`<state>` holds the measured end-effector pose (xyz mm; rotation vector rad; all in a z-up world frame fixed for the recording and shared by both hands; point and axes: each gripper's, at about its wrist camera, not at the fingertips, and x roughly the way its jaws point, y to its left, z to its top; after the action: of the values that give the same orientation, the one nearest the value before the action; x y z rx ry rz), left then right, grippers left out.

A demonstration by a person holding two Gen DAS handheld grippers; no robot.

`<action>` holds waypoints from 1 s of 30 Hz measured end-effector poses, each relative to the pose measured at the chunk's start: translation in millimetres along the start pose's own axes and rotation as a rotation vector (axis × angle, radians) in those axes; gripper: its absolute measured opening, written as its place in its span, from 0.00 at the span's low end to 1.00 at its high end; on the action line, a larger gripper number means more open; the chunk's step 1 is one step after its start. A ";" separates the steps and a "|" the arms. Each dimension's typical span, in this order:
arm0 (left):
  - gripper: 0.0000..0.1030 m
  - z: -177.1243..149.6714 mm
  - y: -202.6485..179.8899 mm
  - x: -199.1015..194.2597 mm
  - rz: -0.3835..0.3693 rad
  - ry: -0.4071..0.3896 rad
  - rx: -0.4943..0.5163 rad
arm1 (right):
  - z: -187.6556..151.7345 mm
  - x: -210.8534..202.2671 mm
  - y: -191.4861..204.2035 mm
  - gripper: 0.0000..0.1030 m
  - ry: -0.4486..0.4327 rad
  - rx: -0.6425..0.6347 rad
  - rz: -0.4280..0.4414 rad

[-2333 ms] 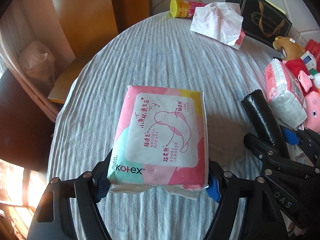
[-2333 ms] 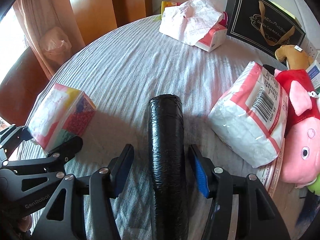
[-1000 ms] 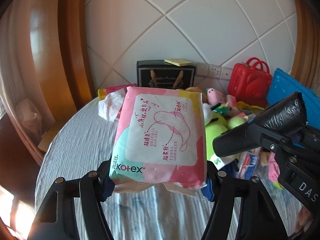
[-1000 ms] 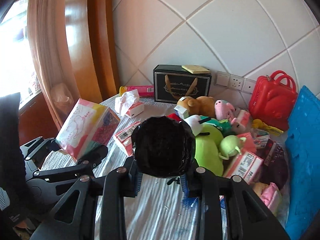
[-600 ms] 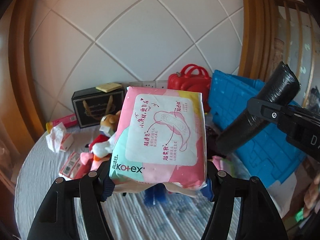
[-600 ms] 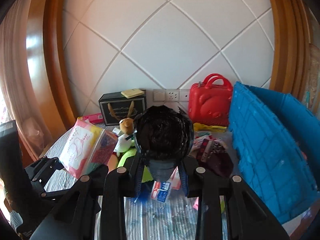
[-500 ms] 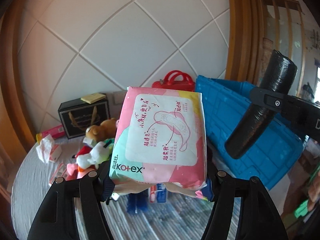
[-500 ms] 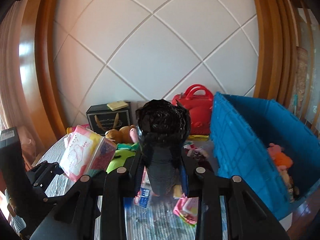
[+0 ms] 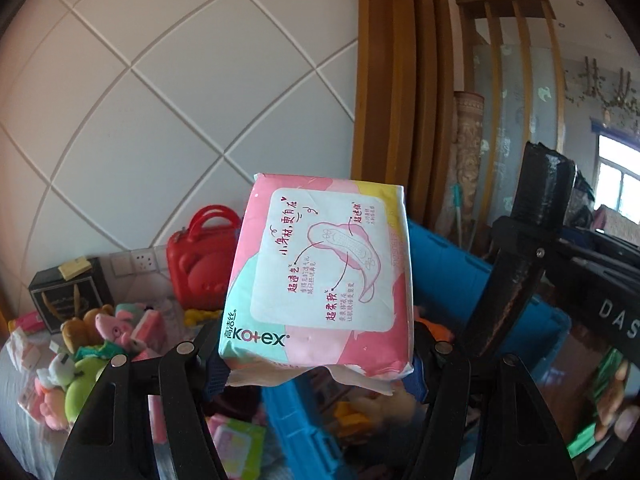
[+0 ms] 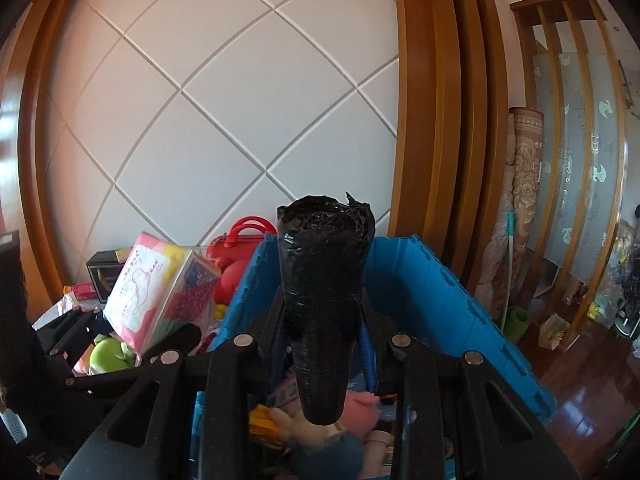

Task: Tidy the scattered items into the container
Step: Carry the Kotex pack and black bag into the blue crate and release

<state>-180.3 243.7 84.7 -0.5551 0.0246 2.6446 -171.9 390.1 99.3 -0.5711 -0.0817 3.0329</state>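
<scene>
The left claw (image 9: 316, 364) is clenched on a pink Kotex pack (image 9: 320, 276), its blue pads pressing the pack's two sides near the lower edge. The pack is in the air, printed face toward the camera, its long axis running away from the claw and tilting up toward the tiled wall. Below and behind it is the blue crate (image 9: 452, 272), with soft toys inside.

The right claw (image 10: 322, 344) is clamped on a black roll (image 10: 324, 292) wrapped in glossy film. The roll's long axis lies along the fingers, its ragged far end pointing forward and up over the crate's open mouth, its near end toward the camera.

To the left, on the table (image 9: 16, 412), plush toys (image 9: 80, 376), a red case (image 9: 200, 256) and a black gift box (image 9: 68, 296) sit against the wall.
</scene>
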 end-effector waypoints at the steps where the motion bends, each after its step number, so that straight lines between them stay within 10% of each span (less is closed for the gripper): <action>1: 0.65 1.4 -17.3 8.7 0.006 0.012 -0.001 | -2.1 1.0 -13.3 0.29 0.019 -0.008 0.002; 10: 0.65 -31.9 -111.9 73.2 0.071 0.188 0.045 | -55.8 47.4 -97.4 0.29 0.190 0.035 0.030; 24: 0.82 -58.5 -133.0 89.3 0.104 0.275 0.077 | -85.3 70.5 -141.7 0.34 0.289 0.098 0.017; 30: 0.86 -62.3 -122.6 82.6 0.102 0.272 0.053 | -84.3 63.9 -150.9 0.80 0.258 0.121 -0.008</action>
<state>-173.4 382.3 4.1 -0.9126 0.2093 2.6369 -194.0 548.1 7.1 -0.9392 0.1091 2.9006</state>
